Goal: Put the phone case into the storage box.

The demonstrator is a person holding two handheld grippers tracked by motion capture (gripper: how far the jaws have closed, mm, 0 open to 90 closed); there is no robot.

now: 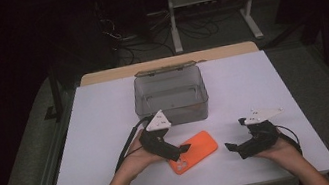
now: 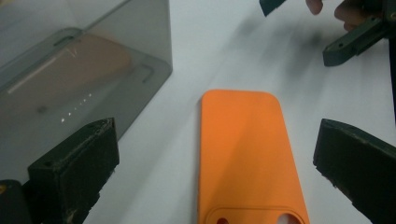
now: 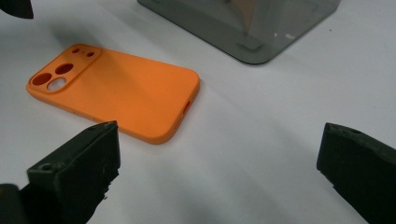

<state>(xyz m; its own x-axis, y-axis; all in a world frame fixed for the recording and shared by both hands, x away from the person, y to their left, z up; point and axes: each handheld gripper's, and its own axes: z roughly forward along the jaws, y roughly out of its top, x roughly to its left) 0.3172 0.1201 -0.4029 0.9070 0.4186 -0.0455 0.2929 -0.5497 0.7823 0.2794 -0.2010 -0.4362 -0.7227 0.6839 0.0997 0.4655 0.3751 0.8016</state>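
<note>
1. I see the orange case (image 1: 193,151) lying flat on the white desk (image 1: 98,134), back up, camera cutout toward me, just in front of the grey box (image 1: 171,96) and apart from it.
2. My left hand-held gripper (image 1: 182,151) hovers over the case's near-left end. In the left gripper view its jaws stand wide apart on either side of the case (image 2: 250,154), and they hold nothing.
3. My right hand-held gripper (image 1: 235,149) sits to the right of the case, near it but not touching. In the right gripper view its jaws are spread wide too, empty, with the case (image 3: 123,95) off to the left of them.
4. I judge this as the approach step: the case is not yet gripped, and the left gripper is lined up for it.
5. Next I would lower the left gripper until the jaws flank the long edges, then close. The case is thin and lies flat, so the jaws must reach down to the desk or they will slip over it.
6. The box stands open, so I take it as the likely place to put the case.
</note>
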